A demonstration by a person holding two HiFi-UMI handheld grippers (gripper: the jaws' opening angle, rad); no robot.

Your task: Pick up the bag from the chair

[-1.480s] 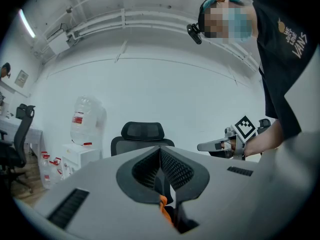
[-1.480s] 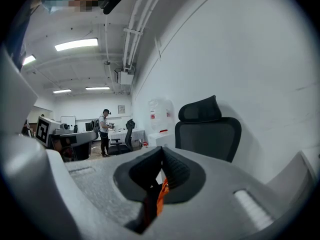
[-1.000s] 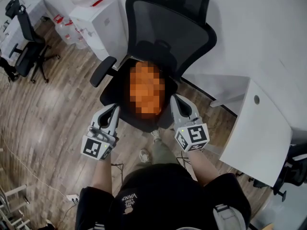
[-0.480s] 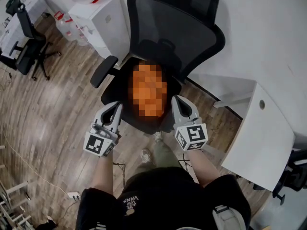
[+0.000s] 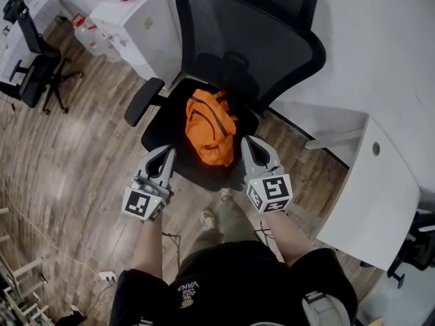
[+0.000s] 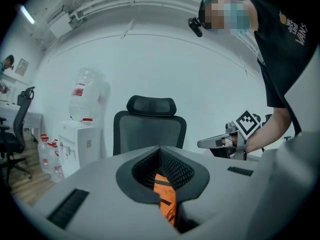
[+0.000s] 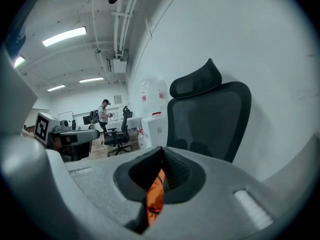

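Head view: the orange bag [image 5: 211, 129] lies on the seat of the black chair [image 5: 253, 43], zipped, its contents hidden. The left gripper [image 5: 163, 153] and right gripper [image 5: 249, 145] hang near it, one on each side.

Left gripper view: the fingers are pressed together. A water bottle [image 6: 89, 95] tops a white dispenser [image 6: 75, 140].

Right gripper view: the fingers are together. A distant person [image 7: 103, 113] stands among desks.

The room is brightly lit by long white ceiling strip lights [image 7: 64, 36], glare is thrown on the brown wooden plank floor [image 5: 81, 134], and both gripper views are bent and darkened at their edges.
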